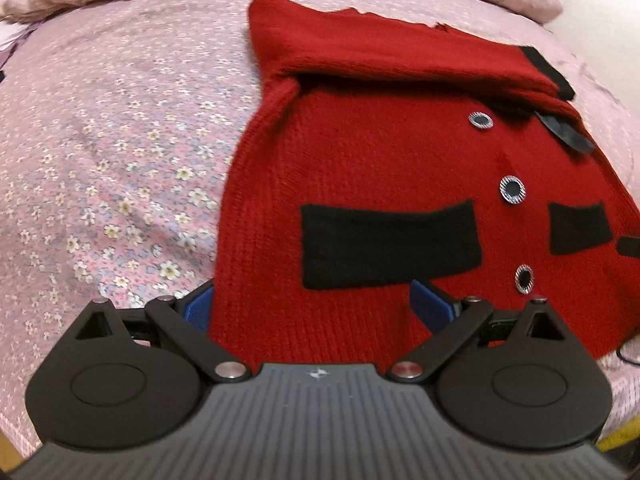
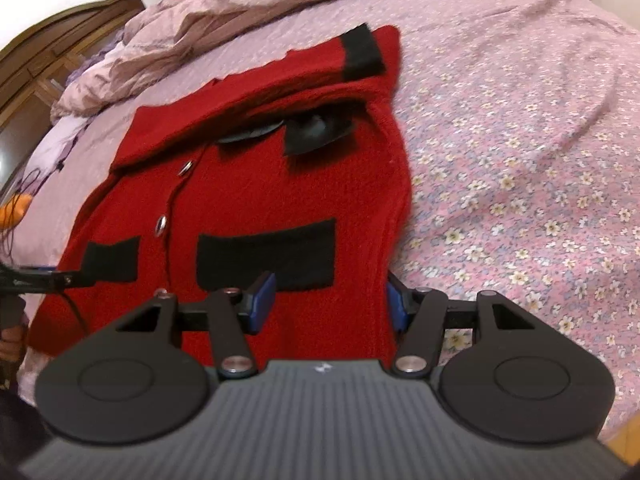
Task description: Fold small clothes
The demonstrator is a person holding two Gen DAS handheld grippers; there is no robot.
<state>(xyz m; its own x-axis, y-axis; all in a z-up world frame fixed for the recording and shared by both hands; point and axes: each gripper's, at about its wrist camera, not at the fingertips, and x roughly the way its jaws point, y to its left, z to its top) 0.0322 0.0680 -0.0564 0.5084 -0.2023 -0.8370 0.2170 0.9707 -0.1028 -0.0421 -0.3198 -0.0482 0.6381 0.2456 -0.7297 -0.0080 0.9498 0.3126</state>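
A small red knitted cardigan with black pocket patches and round buttons lies on the bed; it also shows in the right wrist view. Both sleeves are folded across its top, one black cuff uppermost. My left gripper is open, its blue pads astride the hem's left corner. My right gripper is open, its pads astride the hem's right corner. The cloth runs between the pads of each gripper; neither is closed on it.
The bed has a pink flowered sheet and a rumpled pink duvet at the far end. A wooden headboard stands at the back left. The left gripper's arm and a cable show at the left.
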